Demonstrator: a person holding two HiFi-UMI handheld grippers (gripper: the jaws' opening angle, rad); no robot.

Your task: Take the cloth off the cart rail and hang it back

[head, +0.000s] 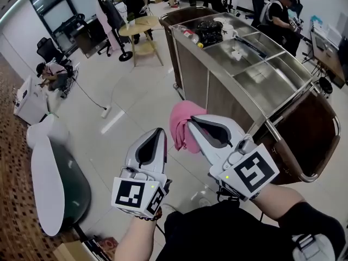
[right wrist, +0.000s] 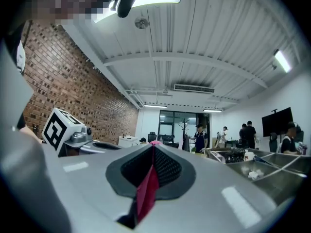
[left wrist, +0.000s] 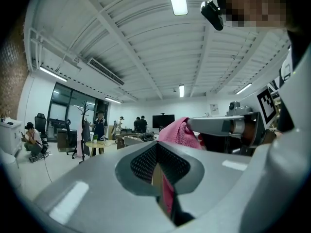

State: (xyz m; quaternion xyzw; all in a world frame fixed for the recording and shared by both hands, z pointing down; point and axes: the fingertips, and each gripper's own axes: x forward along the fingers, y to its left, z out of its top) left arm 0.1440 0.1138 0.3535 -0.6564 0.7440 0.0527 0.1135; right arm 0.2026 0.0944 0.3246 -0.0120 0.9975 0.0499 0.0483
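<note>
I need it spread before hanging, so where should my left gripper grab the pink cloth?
The pink cloth by its loose lower edge, from the left: the right gripper pinches its top, so it droops bunched beside the left gripper.

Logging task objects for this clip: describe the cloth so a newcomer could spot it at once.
Start at the steel cart on the right of the head view. Just off its near left side, the right gripper pinches the cloth, which hangs from the jaws. It is bright pink and crumpled, and nothing else by the cart looks like it.
</note>
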